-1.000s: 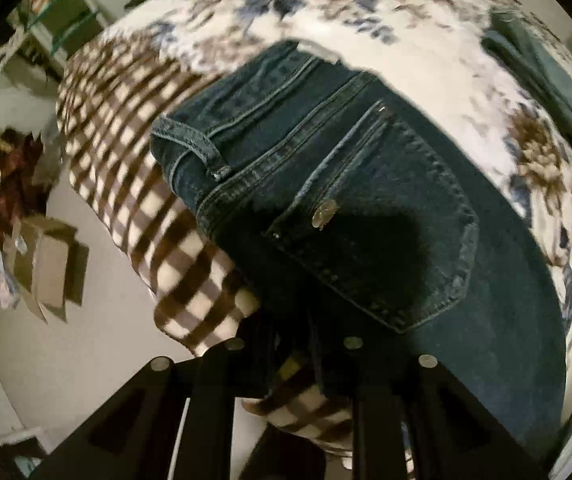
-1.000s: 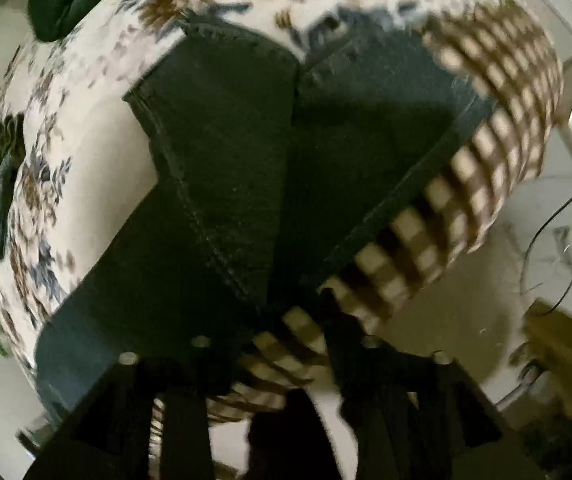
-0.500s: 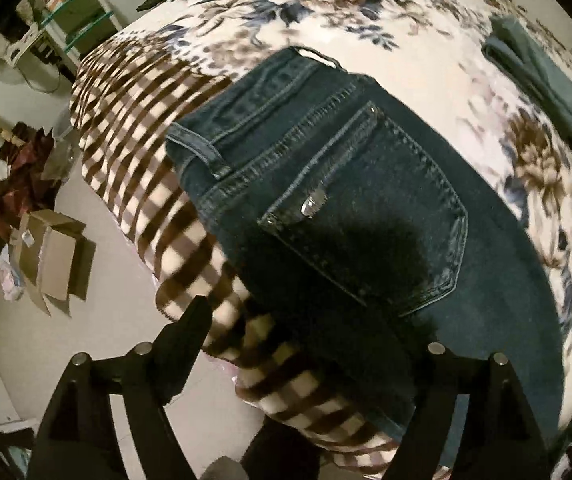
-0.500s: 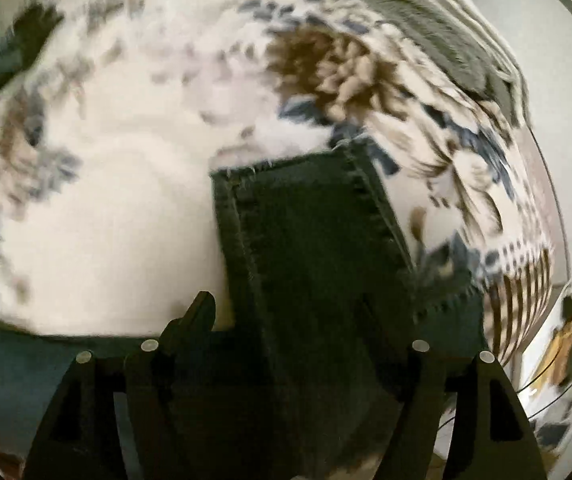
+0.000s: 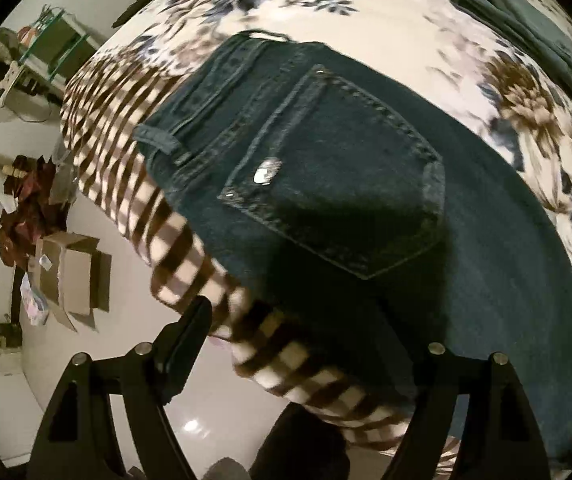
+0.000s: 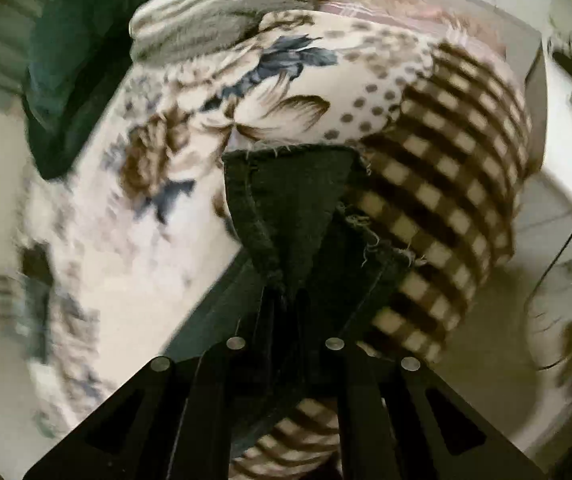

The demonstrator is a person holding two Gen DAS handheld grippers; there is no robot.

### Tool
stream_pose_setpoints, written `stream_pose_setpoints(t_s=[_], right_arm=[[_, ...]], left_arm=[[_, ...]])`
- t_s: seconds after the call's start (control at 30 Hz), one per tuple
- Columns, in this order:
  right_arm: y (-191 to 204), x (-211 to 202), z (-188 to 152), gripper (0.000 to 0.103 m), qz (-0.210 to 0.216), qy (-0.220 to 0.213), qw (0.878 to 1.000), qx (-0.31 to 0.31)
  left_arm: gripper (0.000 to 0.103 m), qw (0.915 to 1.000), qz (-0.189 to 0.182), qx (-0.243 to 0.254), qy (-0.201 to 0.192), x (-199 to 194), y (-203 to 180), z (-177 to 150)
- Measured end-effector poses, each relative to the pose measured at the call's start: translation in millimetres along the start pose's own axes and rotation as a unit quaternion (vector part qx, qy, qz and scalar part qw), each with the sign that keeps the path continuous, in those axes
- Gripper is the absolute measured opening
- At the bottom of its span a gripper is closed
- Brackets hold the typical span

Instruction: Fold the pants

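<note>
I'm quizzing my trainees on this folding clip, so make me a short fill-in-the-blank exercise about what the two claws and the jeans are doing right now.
1. The left claw is ____, holding nothing.
2. The right claw is shut on the frayed ____ of the jeans.
3. The back pocket shows in the ____ wrist view.
4. The jeans lie on a floral bedspread with a ____ border.

Missing words: open; hem; left; checked

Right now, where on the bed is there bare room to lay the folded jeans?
Bare floral bedspread lies between the jeans and the folded green clothes, and left of the jeans hem in the right wrist view. Crowded: the checkered edge beside the waistband, and the far end with grey striped laundry.
</note>
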State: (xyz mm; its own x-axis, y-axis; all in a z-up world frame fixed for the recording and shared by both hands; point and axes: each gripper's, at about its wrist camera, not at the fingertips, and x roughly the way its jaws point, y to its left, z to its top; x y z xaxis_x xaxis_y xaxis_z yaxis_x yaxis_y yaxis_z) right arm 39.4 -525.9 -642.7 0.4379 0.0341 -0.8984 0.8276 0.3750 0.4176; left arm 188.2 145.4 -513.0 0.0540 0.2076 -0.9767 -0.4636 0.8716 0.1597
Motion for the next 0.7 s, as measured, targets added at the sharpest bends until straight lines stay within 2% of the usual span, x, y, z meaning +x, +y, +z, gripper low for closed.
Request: stream_pose_setpoints(t_s=[0.07,0.1,0.17,0.27,0.37,0.43,0.47,0.57,0.7], right_arm=[[-5.6,-12.0,-1.0,0.009,0.053,-0.014,0.998,0.017],[-9.3,-22.4,-0.6,0.009,0.095,-0.025,0.995,0.033],[-9.2,-37.9,-3.7,0.009,0.152,-0.042,0.987,0.044],[-5.9,-47.1,-3.0,0.009,0.204,-0.065,0.977,0.018],[-26.3,-5.7,2.3,0.010,0.155,-0.014,0.987,0.030],[-48.4,30.2,0.0,0.025,0.066,0.047,0.996,0.041],[-56.9,38.3,-2.3,0.026,0.038,0.063,0.996,0.043],[-65.9,24.3,-8.2,0.050,0.034,0.039,0.997,0.062],[-46.8,4.4,-13.7,0.050,0.076,0.007,0.995,0.058]], left_arm=[[0.079,1.0000,-0.003,0.000,-0.001,-1.6,-5.8,2.8],[0.079,1.0000,-0.003,-0.002,-0.002,-2.4,-7.9,4.5],[0.079,1.0000,-0.007,-0.005,-0.003,-3.5,-10.9,7.5],[0.079,0.9999,-0.008,-0.004,-0.008,-3.5,-13.8,11.1],[0.079,0.9999,-0.007,0.003,-0.007,0.0,-14.9,11.1],[0.079,1.0000,-0.005,0.003,-0.002,3.7,-13.7,9.5],[0.079,1.0000,-0.007,0.001,0.000,4.8,-12.7,8.2],[0.079,0.9999,-0.011,-0.006,0.007,7.3,-8.1,4.7],[0.079,0.9997,-0.019,-0.014,0.008,10.6,-0.5,4.0]])
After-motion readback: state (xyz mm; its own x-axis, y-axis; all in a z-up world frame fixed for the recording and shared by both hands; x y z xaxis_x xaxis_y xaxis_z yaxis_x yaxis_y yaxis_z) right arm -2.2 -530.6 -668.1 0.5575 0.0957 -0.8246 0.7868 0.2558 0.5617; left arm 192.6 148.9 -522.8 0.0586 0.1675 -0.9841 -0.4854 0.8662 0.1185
